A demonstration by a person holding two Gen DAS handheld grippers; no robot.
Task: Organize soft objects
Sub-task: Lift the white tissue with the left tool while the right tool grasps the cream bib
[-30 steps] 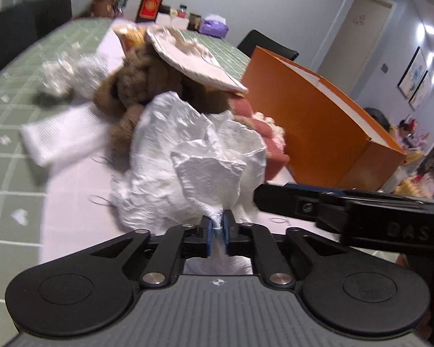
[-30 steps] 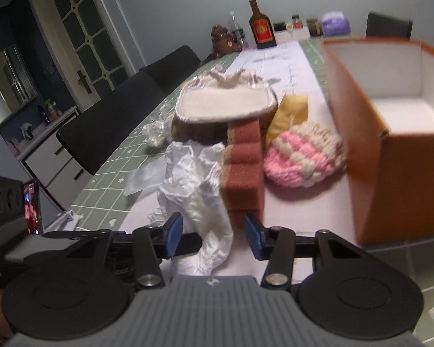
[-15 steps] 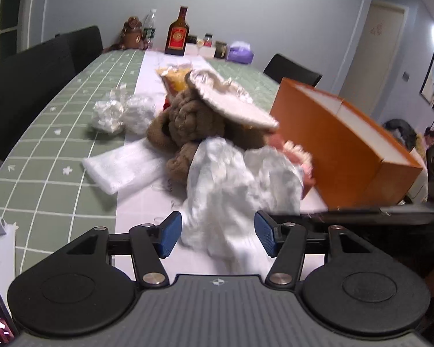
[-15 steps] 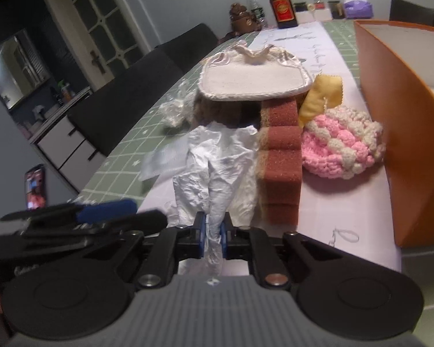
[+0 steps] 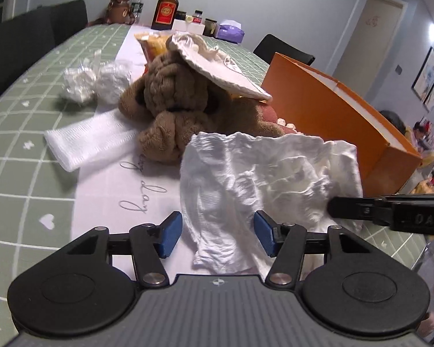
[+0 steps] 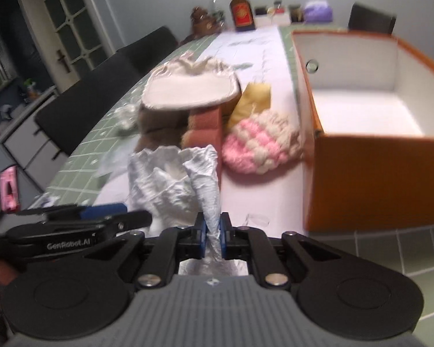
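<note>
The white cloth (image 6: 173, 185) has changed hands since a second ago — the left gripper (image 5: 217, 232) has let go and its jaws now stand apart, a fold of cloth hanging loose between them without being pinched. The right gripper (image 6: 211, 232) is clamped tight on a twisted corner, holding the cloth up over the table (image 5: 20, 121). Just behind it lie a brown plush (image 5: 173, 107) under a cream bib (image 6: 188, 89), a pink knit (image 6: 257, 147) — and the orange box (image 6: 376, 179) stands open beside them.
</note>
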